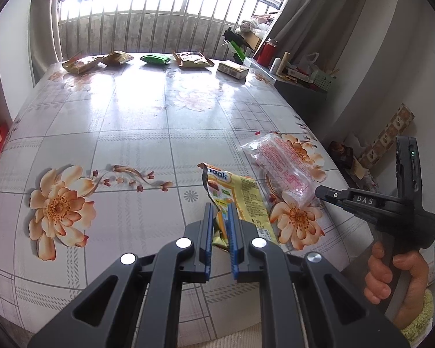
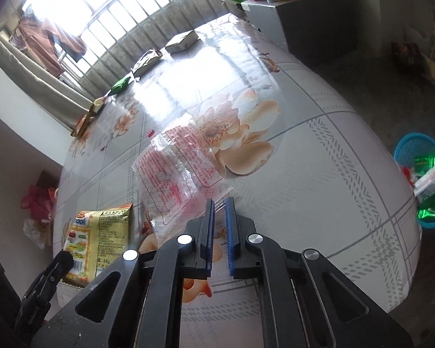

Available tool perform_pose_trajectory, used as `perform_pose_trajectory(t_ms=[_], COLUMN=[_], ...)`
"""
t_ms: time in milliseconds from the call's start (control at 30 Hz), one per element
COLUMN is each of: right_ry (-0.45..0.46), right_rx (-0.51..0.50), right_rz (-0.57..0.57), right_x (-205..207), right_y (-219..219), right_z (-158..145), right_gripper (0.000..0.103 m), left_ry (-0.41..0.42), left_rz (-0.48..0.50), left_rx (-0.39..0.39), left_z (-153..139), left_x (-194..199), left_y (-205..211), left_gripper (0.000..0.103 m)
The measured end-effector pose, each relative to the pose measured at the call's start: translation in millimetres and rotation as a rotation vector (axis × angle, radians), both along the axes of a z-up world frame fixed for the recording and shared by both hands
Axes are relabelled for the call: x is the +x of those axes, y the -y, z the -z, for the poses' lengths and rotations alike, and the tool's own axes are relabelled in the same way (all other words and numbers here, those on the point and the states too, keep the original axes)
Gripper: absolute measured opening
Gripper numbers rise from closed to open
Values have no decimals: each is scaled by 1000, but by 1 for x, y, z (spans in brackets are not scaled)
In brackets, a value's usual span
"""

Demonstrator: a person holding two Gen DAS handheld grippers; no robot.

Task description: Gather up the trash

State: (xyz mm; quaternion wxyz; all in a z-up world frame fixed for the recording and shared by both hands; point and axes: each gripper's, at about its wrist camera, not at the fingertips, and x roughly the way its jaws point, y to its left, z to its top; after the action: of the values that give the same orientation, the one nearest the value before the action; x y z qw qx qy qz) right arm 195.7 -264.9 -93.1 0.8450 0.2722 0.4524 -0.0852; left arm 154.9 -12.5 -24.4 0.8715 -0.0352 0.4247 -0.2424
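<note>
My left gripper (image 1: 219,207) is shut on the near edge of a yellow snack wrapper (image 1: 240,194) that lies on the flowered tablecloth (image 1: 130,133). The wrapper also shows in the right wrist view (image 2: 101,232). My right gripper (image 2: 219,203) is shut on the near edge of a clear plastic wrapper with red print (image 2: 177,174); this clear wrapper shows in the left wrist view (image 1: 281,162), right of the yellow one. The right gripper (image 1: 322,192) is seen from the side at that wrapper's near end.
Several more packets lie along the table's far edge, among them a green one (image 1: 155,59) and a boxy one (image 1: 233,69). A blue basket (image 2: 420,179) holding wrappers stands on the floor to the right. A cluttered grey cabinet (image 1: 301,87) stands at the far right.
</note>
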Motion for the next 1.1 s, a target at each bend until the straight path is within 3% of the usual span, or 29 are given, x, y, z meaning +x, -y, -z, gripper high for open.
perform_pose_trajectory(t_ms=[100, 167, 333, 467, 667, 933, 1100], right_ry=[27, 47, 45, -15, -77, -89, -67], right_rx=[-18, -30, -63, -139, -327, -407, -373], right_rz=[-14, -35, -160, -255, -339, -306, -289], right_x=[-6, -4, 21, 50, 65, 57, 49], right_y=[2, 3, -9, -25, -47, -52, -46], right_z=[-9, -16, -22, -13, -4, -4, -6], right_gripper=[12, 40, 64, 69, 67, 29, 20], left_ry=[3, 3, -2, 6, 16, 42, 59], left_rz=[-7, -12, -25, -35, -41, -45, -50], left_rx=[-1, 2, 5, 9, 22, 47, 62], left_z=[-1, 0, 1, -1, -2, -4, -5], left_x=[1, 1, 3, 3, 4, 3, 1], left_y=[-2, -3, -5, -5, -4, -4, -4], left_gripper=[9, 9, 9, 9, 9, 9, 9])
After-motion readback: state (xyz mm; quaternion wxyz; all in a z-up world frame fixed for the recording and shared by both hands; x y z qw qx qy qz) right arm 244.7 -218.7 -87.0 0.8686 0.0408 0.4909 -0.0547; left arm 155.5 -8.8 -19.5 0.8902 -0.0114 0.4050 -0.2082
